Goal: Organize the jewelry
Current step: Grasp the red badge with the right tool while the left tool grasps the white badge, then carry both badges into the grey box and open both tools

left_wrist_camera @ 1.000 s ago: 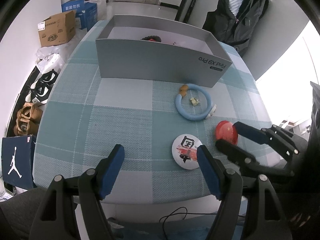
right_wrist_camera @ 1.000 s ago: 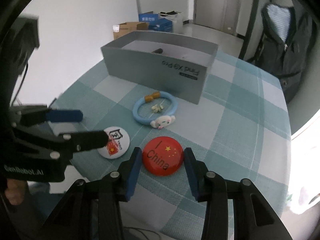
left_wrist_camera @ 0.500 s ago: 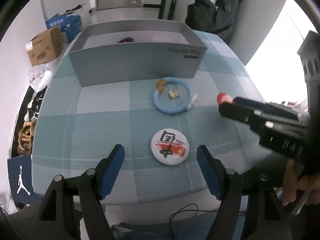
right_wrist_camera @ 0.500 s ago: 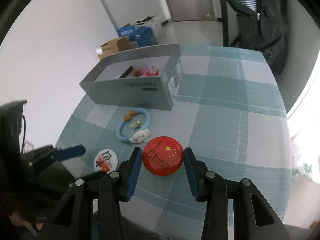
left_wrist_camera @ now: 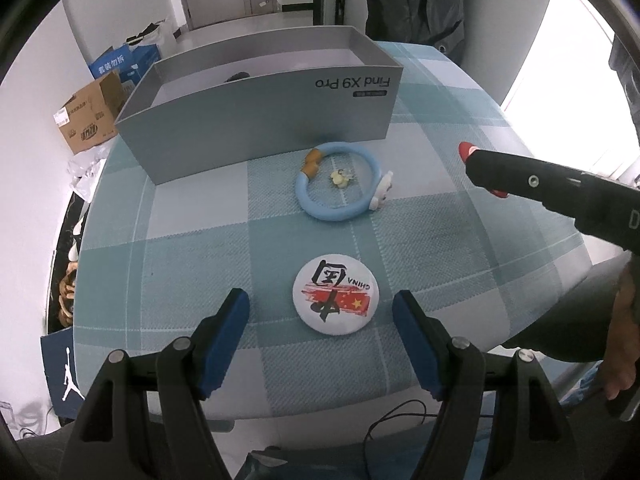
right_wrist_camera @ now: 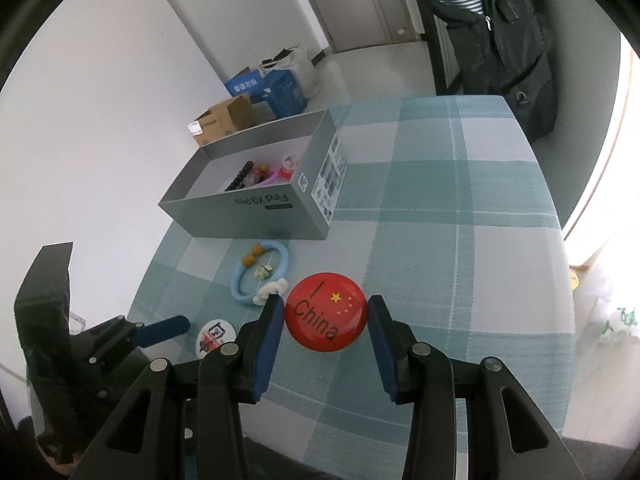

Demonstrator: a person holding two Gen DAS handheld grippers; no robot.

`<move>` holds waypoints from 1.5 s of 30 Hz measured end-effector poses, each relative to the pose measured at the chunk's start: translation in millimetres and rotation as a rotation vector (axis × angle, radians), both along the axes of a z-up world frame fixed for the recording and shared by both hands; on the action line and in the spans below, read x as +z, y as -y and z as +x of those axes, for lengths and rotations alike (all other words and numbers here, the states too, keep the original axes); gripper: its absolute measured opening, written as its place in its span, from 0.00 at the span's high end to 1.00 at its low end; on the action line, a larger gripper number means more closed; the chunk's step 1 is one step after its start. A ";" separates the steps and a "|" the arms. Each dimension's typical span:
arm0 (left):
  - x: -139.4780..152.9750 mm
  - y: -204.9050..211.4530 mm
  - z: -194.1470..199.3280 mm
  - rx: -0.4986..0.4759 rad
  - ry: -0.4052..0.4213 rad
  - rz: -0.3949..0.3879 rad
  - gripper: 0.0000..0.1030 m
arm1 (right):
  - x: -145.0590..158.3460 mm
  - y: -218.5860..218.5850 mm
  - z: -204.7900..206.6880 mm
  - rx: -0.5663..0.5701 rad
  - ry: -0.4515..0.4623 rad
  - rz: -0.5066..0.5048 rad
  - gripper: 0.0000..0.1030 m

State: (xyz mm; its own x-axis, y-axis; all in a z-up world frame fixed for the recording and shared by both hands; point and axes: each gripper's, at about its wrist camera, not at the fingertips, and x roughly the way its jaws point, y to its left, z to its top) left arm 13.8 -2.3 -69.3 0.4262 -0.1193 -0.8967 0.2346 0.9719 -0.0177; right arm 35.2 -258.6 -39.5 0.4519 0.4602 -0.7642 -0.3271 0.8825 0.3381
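My right gripper (right_wrist_camera: 325,307) is shut on a red "I China" badge (right_wrist_camera: 326,312), held edge to edge just above the checked tablecloth. The left wrist view shows that gripper (left_wrist_camera: 500,172) from the side, with the red badge (left_wrist_camera: 465,148) peeking out at its tip. Open and wide, my left gripper (left_wrist_camera: 320,302) hangs over a white "China" badge (left_wrist_camera: 335,295) lying flat. A blue bracelet (left_wrist_camera: 304,196) with a small cream charm (left_wrist_camera: 340,177) inside lies before the grey box (left_wrist_camera: 260,128). The box (right_wrist_camera: 248,216) holds several small trinkets.
The table's near edge (left_wrist_camera: 320,404) runs just under my left fingers, with a cable below it. A hand (left_wrist_camera: 620,360) holds the right gripper at lower right. Cardboard boxes (left_wrist_camera: 88,116) stand on the floor at left. A dark jacket (right_wrist_camera: 500,40) hangs behind the table.
Both grippers rolled. The right one carried the red badge away from the white badge, toward the right. The left one shifted so the white badge now lies between its fingers.
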 end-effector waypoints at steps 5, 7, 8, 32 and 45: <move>1.3 4.5 1.9 -0.010 0.004 0.000 0.40 | 1.3 5.5 1.8 -0.014 -0.003 0.023 0.60; 2.6 6.8 2.2 -0.025 0.005 -0.003 0.46 | 1.7 6.8 2.0 -0.016 -0.003 0.025 0.60; 3.1 7.8 1.8 -0.034 0.006 -0.005 0.51 | 1.8 7.1 2.1 -0.016 -0.003 0.026 0.60; 56.3 -21.8 32.1 0.034 0.089 -0.184 0.64 | 28.7 0.4 12.0 0.005 0.024 0.133 0.60; 78.6 -50.5 91.7 0.095 0.107 -0.242 0.64 | 76.7 -51.4 70.4 0.127 0.089 0.122 0.60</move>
State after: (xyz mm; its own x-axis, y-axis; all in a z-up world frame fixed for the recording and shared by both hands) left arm 105.5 48.2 9.4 0.5368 -0.2792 -0.7962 0.1553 0.9602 -0.2321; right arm 105.6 -207.1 37.2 0.4480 0.6046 -0.6585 -0.4664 0.7865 0.4048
